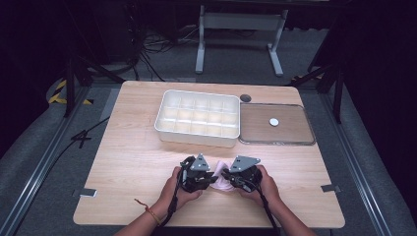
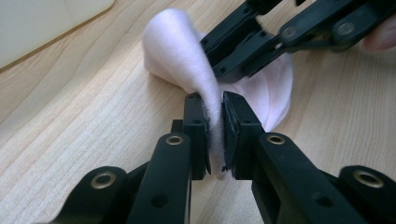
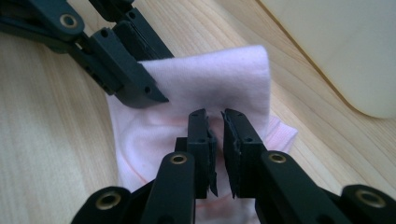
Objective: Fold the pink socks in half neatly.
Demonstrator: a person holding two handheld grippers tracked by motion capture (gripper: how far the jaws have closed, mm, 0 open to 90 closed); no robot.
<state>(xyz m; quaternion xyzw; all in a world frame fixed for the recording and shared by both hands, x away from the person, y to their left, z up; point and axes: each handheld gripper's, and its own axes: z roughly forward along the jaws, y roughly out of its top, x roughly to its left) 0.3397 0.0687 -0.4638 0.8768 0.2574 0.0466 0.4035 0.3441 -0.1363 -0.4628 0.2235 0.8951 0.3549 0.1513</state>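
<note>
A small pale pink cloth (image 1: 222,183) lies on the wooden table near the front edge, between my two grippers. My left gripper (image 2: 214,116) is shut on a raised fold of the pink cloth (image 2: 177,46), which stands pinched between its pads. My right gripper (image 3: 220,126) comes in from the other side, jaws almost together, nipping the cloth's (image 3: 215,79) lower layer. In the high view the left gripper (image 1: 212,178) and right gripper (image 1: 225,176) point at each other, tips nearly meeting over the cloth. Each gripper is held in a hand.
A white compartment box (image 1: 162,125) stands at the table's middle back. Right of it lies a flat clear tray (image 1: 310,132) with a small white disc (image 1: 273,121) inside. A dark round cap (image 1: 245,98) sits behind them. Bare wood lies left and right of the hands.
</note>
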